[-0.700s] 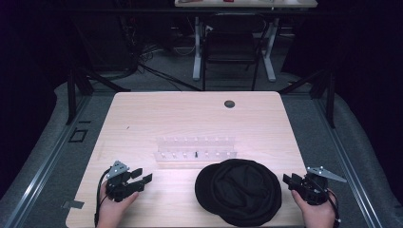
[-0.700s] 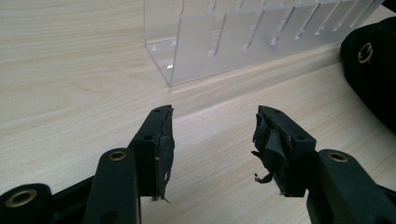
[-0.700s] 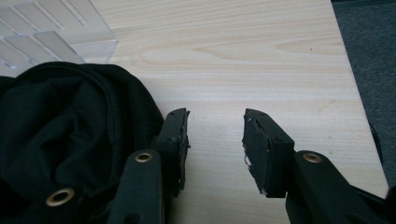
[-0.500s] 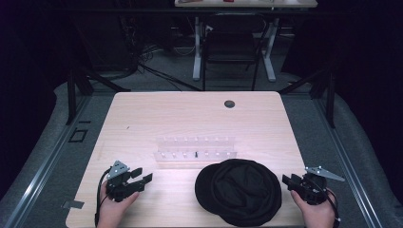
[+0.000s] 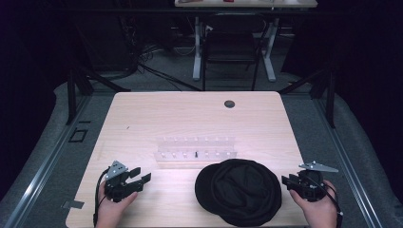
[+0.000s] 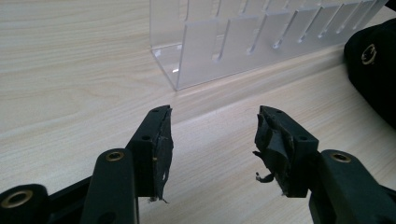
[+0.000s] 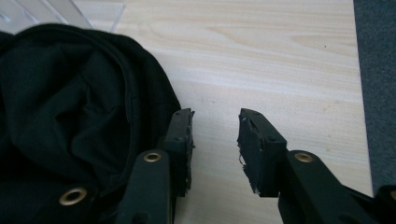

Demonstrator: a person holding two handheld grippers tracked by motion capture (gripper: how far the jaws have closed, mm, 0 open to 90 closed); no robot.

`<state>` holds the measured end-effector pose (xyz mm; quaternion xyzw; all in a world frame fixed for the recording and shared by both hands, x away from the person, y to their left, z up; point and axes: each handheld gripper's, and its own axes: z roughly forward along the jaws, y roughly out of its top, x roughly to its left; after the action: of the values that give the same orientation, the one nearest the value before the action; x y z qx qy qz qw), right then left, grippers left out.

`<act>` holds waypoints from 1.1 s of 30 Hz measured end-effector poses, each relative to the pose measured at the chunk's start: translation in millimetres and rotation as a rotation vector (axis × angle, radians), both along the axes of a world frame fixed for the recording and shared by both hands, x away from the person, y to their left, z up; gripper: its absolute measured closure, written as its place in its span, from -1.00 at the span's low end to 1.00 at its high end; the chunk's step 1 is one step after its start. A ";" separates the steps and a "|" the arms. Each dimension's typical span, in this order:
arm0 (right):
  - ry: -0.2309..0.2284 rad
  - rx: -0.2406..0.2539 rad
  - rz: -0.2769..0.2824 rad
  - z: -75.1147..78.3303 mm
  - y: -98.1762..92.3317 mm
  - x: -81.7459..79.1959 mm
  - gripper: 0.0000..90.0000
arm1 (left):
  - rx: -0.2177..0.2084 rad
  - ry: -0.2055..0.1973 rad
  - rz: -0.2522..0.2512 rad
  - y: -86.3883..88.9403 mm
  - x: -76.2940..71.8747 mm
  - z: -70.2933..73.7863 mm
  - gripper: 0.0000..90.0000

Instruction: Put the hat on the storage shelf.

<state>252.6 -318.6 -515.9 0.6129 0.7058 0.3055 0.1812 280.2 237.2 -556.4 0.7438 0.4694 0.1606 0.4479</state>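
Resting low at the table's (image 5: 142,118) near-left corner, left gripper (image 5: 139,178) has jaws apart, nothing between them, aimed toward the clear rack (image 5: 196,148). Black cap (image 5: 237,191) lies mid-front, just before the rack. Right gripper (image 5: 288,182) sits just beside the cap's right edge, jaws apart and empty. Likely a pre-grasp stage; next move probably calls for closing on the cap's rim.

I note the rack (image 5: 196,148) at frame centre on the table (image 5: 142,114); the hat (image 5: 237,191) lies lower right of it.
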 end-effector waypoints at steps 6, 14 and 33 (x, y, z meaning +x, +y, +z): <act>0.067 0.084 0.021 17.8 -3.3 7.0 0.47 | 0.004 -0.006 -0.005 -1.6 -0.2 -0.2 0.02; 0.128 0.107 0.061 29.1 1.4 15.2 0.46 | 0.041 -0.036 -0.003 -4.3 -1.2 -0.3 -0.03; 0.331 0.117 0.086 23.1 6.9 29.4 0.54 | 0.030 0.014 -0.012 -5.0 -1.0 -0.5 -0.06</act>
<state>282.0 -311.7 -492.7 0.6335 0.7326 0.2487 0.0132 279.3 232.2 -557.0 0.7544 0.4657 0.1596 0.4342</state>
